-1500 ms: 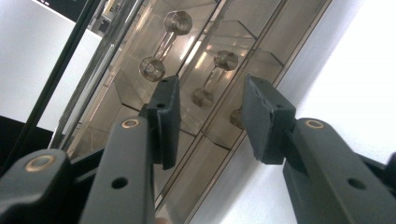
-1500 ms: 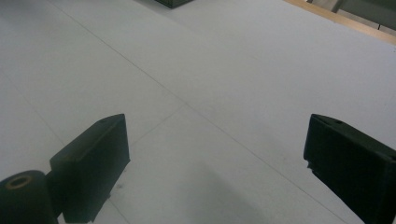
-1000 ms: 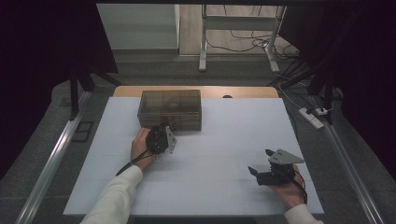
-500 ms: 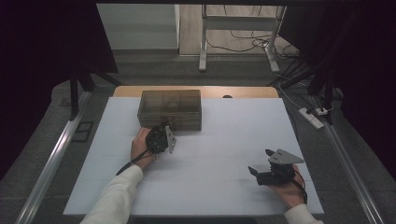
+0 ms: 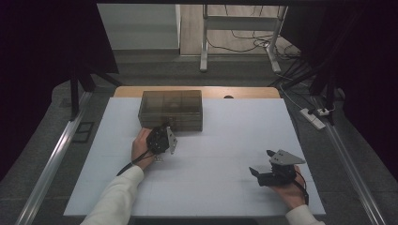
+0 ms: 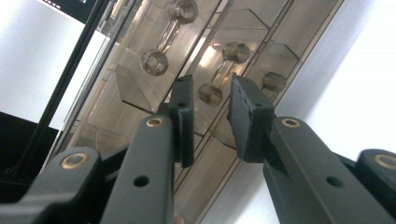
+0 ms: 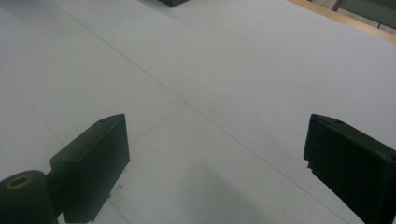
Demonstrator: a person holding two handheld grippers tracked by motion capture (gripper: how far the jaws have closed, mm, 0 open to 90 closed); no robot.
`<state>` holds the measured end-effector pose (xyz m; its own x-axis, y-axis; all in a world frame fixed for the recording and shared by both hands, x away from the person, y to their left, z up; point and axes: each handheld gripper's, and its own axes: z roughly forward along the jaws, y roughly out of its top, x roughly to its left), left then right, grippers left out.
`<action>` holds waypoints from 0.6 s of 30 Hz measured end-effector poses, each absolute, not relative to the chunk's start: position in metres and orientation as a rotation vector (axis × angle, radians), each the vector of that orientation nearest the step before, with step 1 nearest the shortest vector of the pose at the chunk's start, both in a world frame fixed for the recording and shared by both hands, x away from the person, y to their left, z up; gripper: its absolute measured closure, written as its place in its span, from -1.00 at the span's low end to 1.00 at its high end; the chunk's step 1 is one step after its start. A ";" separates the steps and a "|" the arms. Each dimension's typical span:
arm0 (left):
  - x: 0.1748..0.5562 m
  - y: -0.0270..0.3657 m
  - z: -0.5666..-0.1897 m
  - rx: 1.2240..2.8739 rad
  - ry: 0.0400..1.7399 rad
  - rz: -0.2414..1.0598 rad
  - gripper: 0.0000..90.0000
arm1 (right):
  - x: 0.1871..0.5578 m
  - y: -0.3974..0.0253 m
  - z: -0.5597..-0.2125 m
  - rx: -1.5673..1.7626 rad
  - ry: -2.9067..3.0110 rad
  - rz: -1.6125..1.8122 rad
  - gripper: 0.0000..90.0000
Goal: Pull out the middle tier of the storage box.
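Left tool against unlabelled box

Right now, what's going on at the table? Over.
Left hand-held gripper part open at the smoky clear plastic box. Right hand-held gripper open, idle. Nothing in the way.

We look down on a white table top with a strip of bare wood along its far edge, lit dimly while black curtains darken both sides of the room. Grey floor surrounds the table, with a metal rail running along each side and a white power strip lying at the right. Beyond the table we see a pale wall panel, a wooden floor with tangled black cables and grey metal stand legs.
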<state>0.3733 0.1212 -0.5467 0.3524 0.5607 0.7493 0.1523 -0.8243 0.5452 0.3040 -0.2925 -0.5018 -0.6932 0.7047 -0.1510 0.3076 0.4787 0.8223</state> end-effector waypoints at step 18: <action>0.375 0.118 -0.547 2.262 0.585 1.489 0.60 | 0.304 -0.293 -0.502 0.838 2.254 1.114 -0.85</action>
<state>0.3752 0.1183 -0.5470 0.3558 0.5282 0.7710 0.1383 -0.8456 0.5155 0.3038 -0.2926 -0.5018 -0.6934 0.7045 -0.1512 0.3077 0.4792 0.8220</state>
